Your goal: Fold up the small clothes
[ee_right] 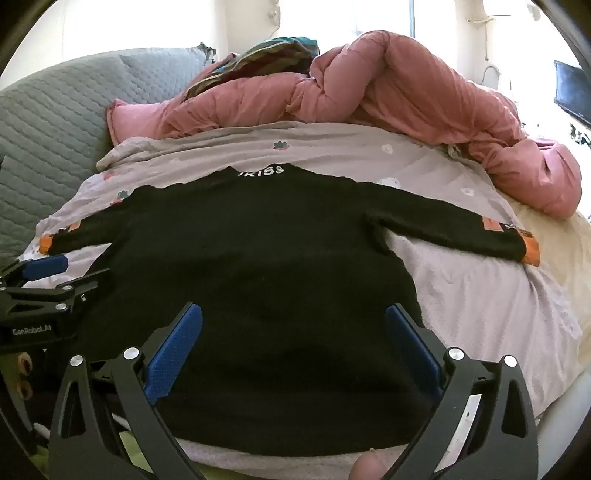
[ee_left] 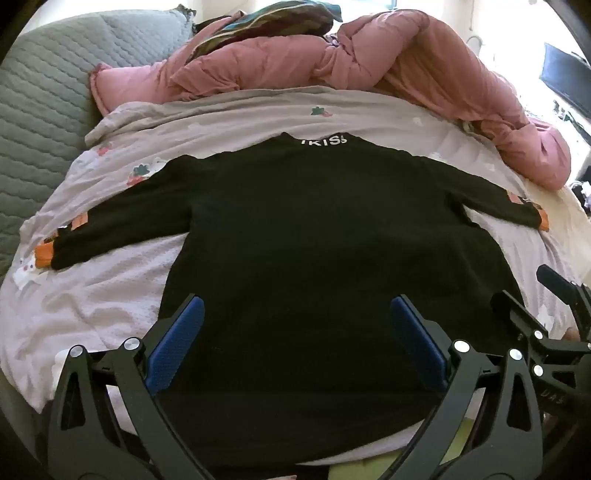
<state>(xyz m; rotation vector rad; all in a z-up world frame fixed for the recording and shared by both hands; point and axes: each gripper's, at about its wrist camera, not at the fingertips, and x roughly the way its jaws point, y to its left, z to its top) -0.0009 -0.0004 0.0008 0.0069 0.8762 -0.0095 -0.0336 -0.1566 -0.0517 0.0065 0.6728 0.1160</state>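
On the bed (ee_left: 110, 314), spread flat over a pale flowered sheet (ee_right: 480, 295), lies a black sweater (ee_left: 314, 240) with both sleeves stretched toward the side edges and its collar, printed with white letters, pointing at the far edge. Its hem lies at the near edge. The left hand-held gripper (ee_left: 295, 306) hovers over the hem with its blue pads wide apart and nothing between them; the right hand-held gripper (ee_right: 293, 314) does the same, also spread wide and empty.

The left wrist view shows the right one's black frame at its right side, off the sweater's right hem corner. The right wrist view shows what the other does not: the left gripper from the side, over the left sleeve's orange cuff (ee_right: 50, 243), and a fingertip (ee_right: 369, 470) at the bottom.

A rumpled pink quilt (ee_left: 424, 74) is heaped along the far edge, with a striped cloth (ee_left: 266, 22) on top and a grey quilted cushion (ee_left: 44, 110) at the far left corner.
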